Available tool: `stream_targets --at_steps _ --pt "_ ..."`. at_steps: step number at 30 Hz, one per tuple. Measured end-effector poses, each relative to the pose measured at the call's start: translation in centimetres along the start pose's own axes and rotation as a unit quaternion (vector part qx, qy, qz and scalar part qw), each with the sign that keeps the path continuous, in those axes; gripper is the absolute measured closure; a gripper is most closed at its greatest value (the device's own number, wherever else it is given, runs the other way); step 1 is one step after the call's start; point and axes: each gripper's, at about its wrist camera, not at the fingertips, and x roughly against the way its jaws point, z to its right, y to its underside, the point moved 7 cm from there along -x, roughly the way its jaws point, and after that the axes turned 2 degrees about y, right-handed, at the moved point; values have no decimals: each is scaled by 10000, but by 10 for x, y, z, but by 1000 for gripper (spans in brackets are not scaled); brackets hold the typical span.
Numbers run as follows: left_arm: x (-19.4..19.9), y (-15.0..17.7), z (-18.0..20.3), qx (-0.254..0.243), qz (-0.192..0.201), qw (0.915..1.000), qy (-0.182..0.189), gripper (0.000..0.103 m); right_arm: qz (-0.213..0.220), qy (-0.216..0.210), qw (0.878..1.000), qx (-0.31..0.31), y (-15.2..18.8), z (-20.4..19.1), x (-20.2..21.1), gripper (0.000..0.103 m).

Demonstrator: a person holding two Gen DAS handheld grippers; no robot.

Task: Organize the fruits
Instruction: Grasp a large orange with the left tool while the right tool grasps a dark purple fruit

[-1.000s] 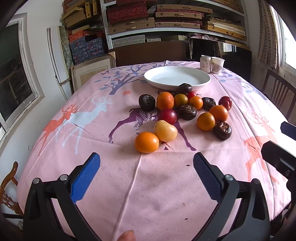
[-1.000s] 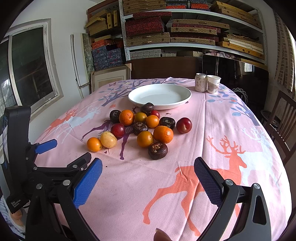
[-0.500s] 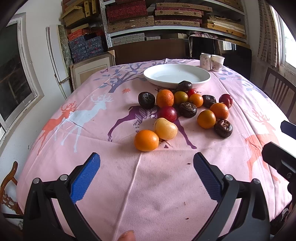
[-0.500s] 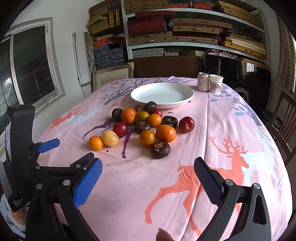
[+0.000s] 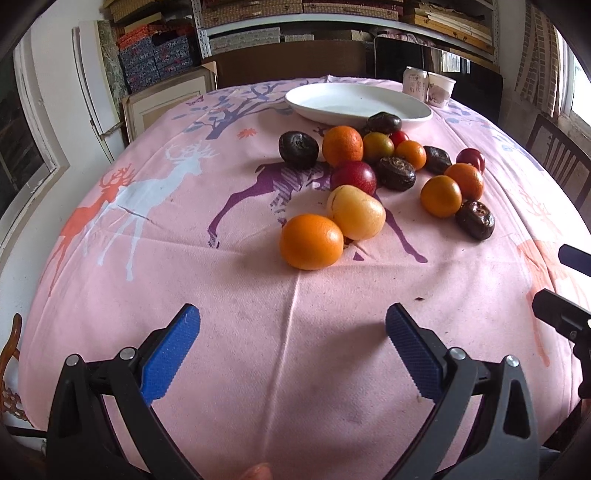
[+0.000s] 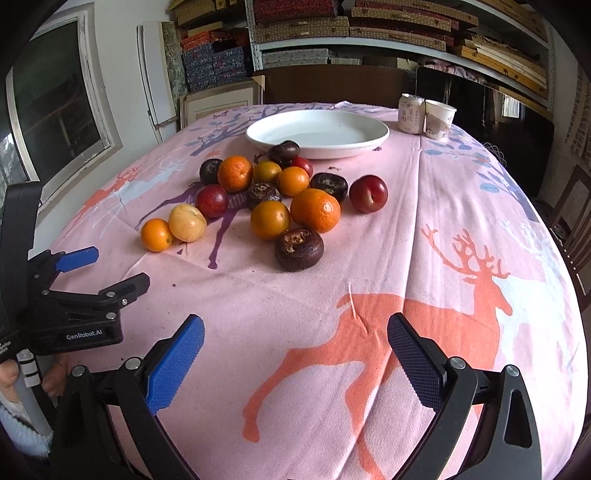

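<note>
Several fruits lie loose on the pink deer-print tablecloth (image 5: pixel 221 295): oranges, red plums, dark brown round fruits and a yellow fruit (image 5: pixel 356 217). The nearest orange (image 5: pixel 311 241) sits just ahead of my left gripper (image 5: pixel 291 332), which is open with nothing between its blue pads. Behind the pile stands a white plate (image 5: pixel 354 103) (image 6: pixel 317 133), with nothing on it. My right gripper (image 6: pixel 295 339) is open above the cloth, short of a dark brown fruit (image 6: pixel 298 248). The left gripper (image 6: pixel 81 273) also shows at the left of the right wrist view.
A can (image 6: pixel 411 113) and a paper cup (image 6: pixel 439 118) stand behind the plate at the right. Shelves of boxes (image 6: pixel 332 29) fill the back wall. A wooden chair (image 5: pixel 557 162) stands at the table's right side, a window (image 6: pixel 55 103) at the left.
Both grippers have moved forward toward the fruit pile, which looms larger in both views. Both stay open; no fruit has moved.
</note>
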Motion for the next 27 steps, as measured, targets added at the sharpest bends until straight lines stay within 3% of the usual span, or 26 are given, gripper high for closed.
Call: stream_targets --at_steps 4,7,10,12,16,18,23,25,26,27 --pt "-14 6 -4 117 -352 9982 466 4 -397 -58 9991 -115 7 13 -18 3" --pt "-15 7 -6 -126 -239 9974 674 4 -537 -141 9984 -132 12 21 -23 4" --pt "-13 10 -4 -388 -219 9957 806 4 -689 -56 9974 228 17 21 -27 3" --pt "-14 9 -3 -555 -285 9944 858 4 -602 73 9960 657 21 15 -27 3" --pt "-15 4 -1 -679 -506 9899 1133 4 -532 -105 9958 742 20 15 -25 3" --pt "-11 -8 3 -652 -341 9863 1476 4 -462 -218 9964 672 15 16 -23 3" --pt "-16 -32 14 -881 -72 9857 1432 4 -113 -407 9980 464 -6 17 -20 3" --pt "-20 -35 17 -1002 -86 9842 1455 15 -74 -377 9979 517 -13 17 -22 3" --pt "-22 -35 18 -1059 -126 9831 1487 38 -78 -378 9977 550 -15 16 -24 3" --pt "-25 -35 18 -1089 -171 9833 1448 46 -82 -407 9975 572 -17 15 -25 3"
